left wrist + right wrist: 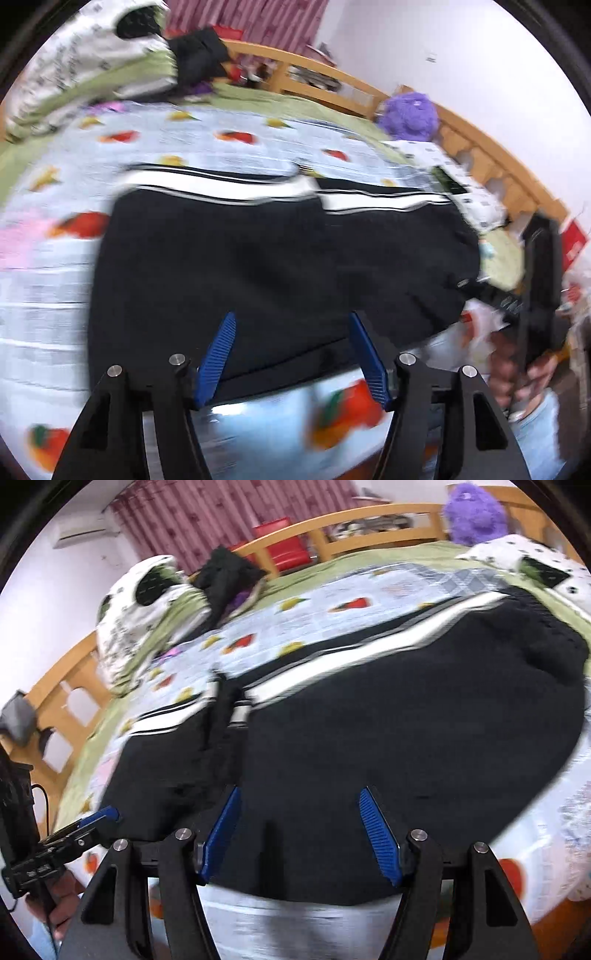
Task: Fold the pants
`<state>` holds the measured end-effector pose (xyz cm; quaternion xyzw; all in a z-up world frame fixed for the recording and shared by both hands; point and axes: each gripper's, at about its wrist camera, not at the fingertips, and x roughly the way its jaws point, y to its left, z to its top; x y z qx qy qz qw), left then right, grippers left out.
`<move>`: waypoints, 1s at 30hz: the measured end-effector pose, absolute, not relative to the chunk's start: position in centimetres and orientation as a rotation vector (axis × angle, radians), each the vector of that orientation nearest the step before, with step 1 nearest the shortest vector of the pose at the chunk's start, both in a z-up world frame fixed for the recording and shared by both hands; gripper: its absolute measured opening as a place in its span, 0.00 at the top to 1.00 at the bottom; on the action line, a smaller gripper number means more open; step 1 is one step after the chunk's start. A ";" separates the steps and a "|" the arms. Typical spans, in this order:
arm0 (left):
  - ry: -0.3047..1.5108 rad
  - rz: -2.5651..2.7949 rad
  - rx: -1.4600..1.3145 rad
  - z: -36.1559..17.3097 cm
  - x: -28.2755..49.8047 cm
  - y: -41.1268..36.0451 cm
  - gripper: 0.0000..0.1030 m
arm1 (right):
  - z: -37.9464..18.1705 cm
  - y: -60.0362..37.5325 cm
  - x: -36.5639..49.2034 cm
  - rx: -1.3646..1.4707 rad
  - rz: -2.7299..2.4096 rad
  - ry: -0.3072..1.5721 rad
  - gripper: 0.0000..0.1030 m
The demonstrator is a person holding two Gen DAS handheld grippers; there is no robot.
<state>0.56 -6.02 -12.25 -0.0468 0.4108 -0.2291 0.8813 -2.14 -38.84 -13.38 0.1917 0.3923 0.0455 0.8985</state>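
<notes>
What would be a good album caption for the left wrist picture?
Left gripper, jaws open, over black pants with white side stripes, lying on a fruit-print bedspread.

black pants (229, 258) – folded, flat on bed

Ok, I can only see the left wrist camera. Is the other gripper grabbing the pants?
Observer: No. The right gripper is open with nothing pinched; the black pants lie just past its fingers.
Operator: Is there anything on the wall by the curtain?
Observer: Yes, an air conditioner, high up to the left of the curtain.
</notes>
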 end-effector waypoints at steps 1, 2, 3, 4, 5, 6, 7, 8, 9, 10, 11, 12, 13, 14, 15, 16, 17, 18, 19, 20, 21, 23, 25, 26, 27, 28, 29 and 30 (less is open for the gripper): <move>0.852 -0.433 -0.093 -12.2 0.4 -4.5 0.40 | -13.1 -38.0 -2.0 0.390 0.110 0.808 0.36; 0.854 -0.400 -0.100 -12.2 0.5 -3.3 0.39 | -12.8 -36.9 -1.7 0.382 0.137 0.807 0.36; 0.860 -0.374 -0.110 -12.3 0.7 -2.3 0.39 | -12.5 -35.8 -1.3 0.377 0.161 0.805 0.36; 0.869 -0.352 -0.124 -12.5 0.8 -1.3 0.39 | -12.2 -34.6 -0.8 0.369 0.180 0.807 0.36; 0.877 -0.328 -0.154 -12.8 0.8 0.2 0.39 | -12.1 -33.5 -0.5 0.358 0.192 0.810 0.36; 0.880 -0.316 -0.175 -13.0 0.8 1.1 0.39 | -12.0 -32.6 -0.2 0.342 0.200 0.813 0.39; 0.886 -0.300 -0.203 -13.2 0.7 2.2 0.39 | -12.0 -31.6 0.1 0.319 0.204 0.818 0.40; 0.891 -0.289 -0.224 -13.6 0.6 3.1 0.39 | -12.0 -30.6 0.3 0.288 0.205 0.822 0.44; 0.893 -0.283 -0.240 -13.7 0.5 3.7 0.39 | -12.1 -29.6 0.5 0.257 0.207 0.824 0.49; 0.894 -0.279 -0.254 -13.8 0.5 4.1 0.39 | -12.3 -28.6 0.7 0.230 0.216 0.829 0.54; 0.896 -0.273 -0.269 -14.0 0.5 4.7 0.39 | -12.6 -27.9 0.8 0.207 0.227 0.840 0.68; 0.899 -0.266 -0.287 -14.1 0.5 5.4 0.39 | -12.9 -27.3 0.8 0.177 0.230 0.855 0.80; 0.900 -0.264 -0.295 -14.3 0.6 5.6 0.39 | -13.1 -26.6 0.6 0.131 0.213 0.851 0.80; 0.900 -0.262 -0.306 -14.4 0.6 6.0 0.39 | -13.1 -25.9 0.3 0.079 0.204 0.833 0.84; 0.901 -0.258 -0.316 -14.5 0.6 6.4 0.39 | -13.0 -25.9 -0.1 0.051 0.208 0.825 0.85; 0.902 -0.256 -0.322 -14.5 0.6 6.3 0.39 | -12.7 -25.9 -0.6 0.049 0.217 0.820 0.86; 0.900 -0.257 -0.330 -14.5 0.6 6.6 0.39 | -12.4 -26.5 -1.1 0.079 0.230 0.814 0.86; 0.897 -0.258 -0.336 -14.5 0.6 6.8 0.39 | -11.8 -27.7 -1.7 0.152 0.255 0.796 0.87; 0.893 -0.258 -0.341 -14.6 0.6 6.9 0.39 | -11.4 -28.8 -2.2 0.213 0.272 0.780 0.87; 0.891 -0.257 -0.348 -14.6 0.7 7.1 0.39 | -11.2 -29.6 -2.7 0.256 0.273 0.770 0.87; 0.893 -0.259 -0.357 -14.7 0.8 7.2 0.39 | -11.4 -30.0 -3.0 0.261 0.259 0.780 0.93; 0.910 -0.276 -0.365 -15.1 1.3 7.1 0.39 | -12.9 -29.3 -2.6 0.198 0.230 0.852 0.94; 0.926 -0.281 -0.362 -15.4 1.6 7.0 0.39 | -14.5 -28.5 -2.3 0.152 0.228 0.917 0.93; 0.930 -0.284 -0.360 -15.4 1.7 7.0 0.39 | -14.7 -28.2 -2.4 0.128 0.229 0.923 0.92; 0.929 -0.290 -0.354 -15.5 1.7 6.9 0.39 | -14.3 -28.1 -2.5 0.106 0.234 0.911 0.91; 0.927 -0.292 -0.349 -15.4 1.7 6.9 0.39 | -13.6 -28.2 -2.4 0.104 0.243 0.901 0.89; 0.926 -0.291 -0.345 -15.4 1.7 7.0 0.39 | -13.1 -28.4 -2.2 0.121 0.253 0.890 0.78; 0.926 -0.289 -0.344 -15.5 1.9 7.0 0.39 | -12.7 -28.7 -1.9 0.146 0.258 0.875 0.64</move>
